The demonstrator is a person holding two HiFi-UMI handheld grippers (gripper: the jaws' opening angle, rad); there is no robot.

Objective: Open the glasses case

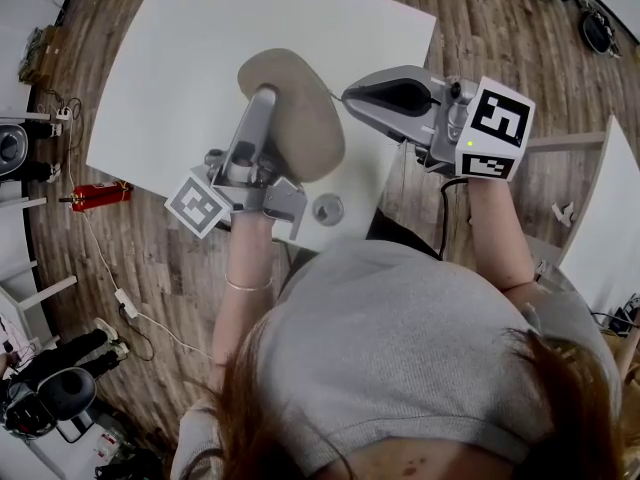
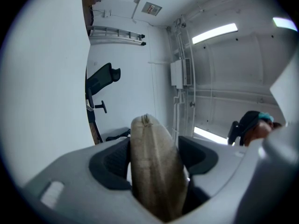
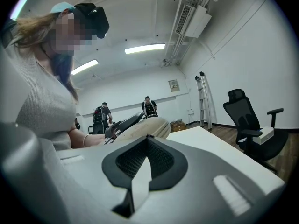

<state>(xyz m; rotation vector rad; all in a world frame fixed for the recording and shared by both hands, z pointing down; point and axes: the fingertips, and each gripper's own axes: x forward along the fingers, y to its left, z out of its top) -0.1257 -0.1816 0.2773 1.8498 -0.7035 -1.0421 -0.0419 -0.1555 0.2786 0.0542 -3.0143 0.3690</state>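
Observation:
A beige oval glasses case (image 1: 300, 118) is held up over the white table (image 1: 180, 58). My left gripper (image 1: 268, 96) is shut on it, one jaw on each broad side. In the left gripper view the case (image 2: 156, 171) stands edge-on between the dark pads (image 2: 112, 164), its zip seam facing the camera. My right gripper (image 1: 347, 95) is shut, with its tip at the case's right edge. In the right gripper view the case (image 3: 149, 125) lies just past the closed jaws of the right gripper (image 3: 147, 141). Whether they pinch the zip tab I cannot tell.
A small grey round disc (image 1: 328, 208) lies on the table near its front edge. A second white table (image 1: 612, 218) stands to the right. An office chair (image 3: 247, 120) stands beyond the table's far side, and two people (image 3: 148, 107) stand at the back of the room.

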